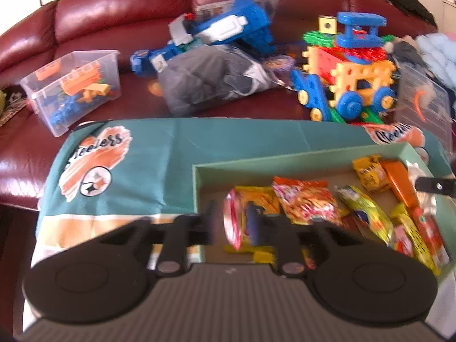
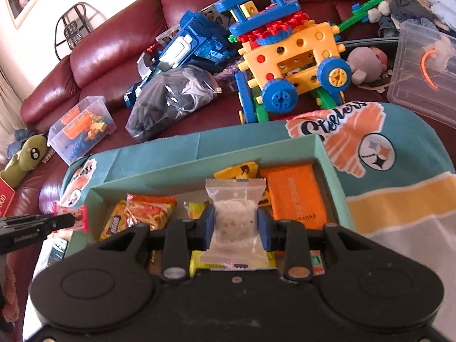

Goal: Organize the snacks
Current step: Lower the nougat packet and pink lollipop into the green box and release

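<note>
**Snacks gathered in the green box**

A pale-green box point(image 2: 327, 154) holds a jumble of packets — an orange flat pack point(image 2: 296, 196) at its far right, yellow and orange-red wrappers lying loose beside it. A clear packet of whitish snack point(image 2: 235, 219) stands upright above the box; a red-and-white packet point(image 1: 232, 219) hangs edge-on over the near-left corner.
</note>
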The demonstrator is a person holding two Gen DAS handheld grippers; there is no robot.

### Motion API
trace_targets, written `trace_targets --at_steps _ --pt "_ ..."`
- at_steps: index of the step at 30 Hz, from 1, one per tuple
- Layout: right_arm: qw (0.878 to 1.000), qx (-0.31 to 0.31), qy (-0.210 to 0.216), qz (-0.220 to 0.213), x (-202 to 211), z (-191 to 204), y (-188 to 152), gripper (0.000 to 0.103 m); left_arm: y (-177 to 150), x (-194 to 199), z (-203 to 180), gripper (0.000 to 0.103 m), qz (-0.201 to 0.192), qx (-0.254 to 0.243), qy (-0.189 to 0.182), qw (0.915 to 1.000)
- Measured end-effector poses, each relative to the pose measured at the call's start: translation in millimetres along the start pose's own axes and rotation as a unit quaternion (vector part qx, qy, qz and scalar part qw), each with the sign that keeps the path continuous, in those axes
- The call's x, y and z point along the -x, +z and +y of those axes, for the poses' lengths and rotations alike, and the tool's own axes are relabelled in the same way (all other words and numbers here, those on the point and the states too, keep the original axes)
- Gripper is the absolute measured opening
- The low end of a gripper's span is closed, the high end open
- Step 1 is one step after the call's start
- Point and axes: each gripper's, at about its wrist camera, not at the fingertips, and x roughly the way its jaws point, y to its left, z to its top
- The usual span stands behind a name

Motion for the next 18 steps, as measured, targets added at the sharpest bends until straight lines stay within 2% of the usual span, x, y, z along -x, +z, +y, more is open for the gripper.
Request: trace_targets --at_steps 1,2,3,4,5,8,18 --pt "1.000 -0.003 0.006 0.001 -1.6 -0.1 1.9 0.039 -0.3 0.5 0.3 0.069 -0.004 0.004 0.005 1.0000" --pt "1.000 -0.006 0.008 0.002 -1.7 0.0 2.4 0.049 -1.2 1.7 0.5 0.088 -0.009 0.006 0.012 0.9999" --pt "1.000 -0.008 0.008 0.002 -1.6 -0.2 2.7 0.073 -2.6 3.6 -0.2 0.095 -0.013 0.007 0.020 0.9997" --pt "1.000 -0.009 0.006 -0.001 -0.4 0.0 2.2 0.093 -4.8 5.7 -1.3 0.102 -0.016 0.006 0.024 0.9996" --pt "1.000 -0.009 0.005 -0.007 2.1 -0.1 1.2 0.098 -6.3 7.7 -2.3 0.103 -0.018 0.005 0.024 0.9995" --pt "1.000 -0.003 0.002 -0.015 8.9 0.6 -1.4 0.102 -12.4 12.0 -5.5 0.103 -0.009 0.004 0.024 0.9997" --pt "1.000 -0.009 -0.004 -0.012 37.4 1.6 -17.4 0.103 -37.0 45.6 -15.1 0.103 0.003 0.013 0.006 0.9999"
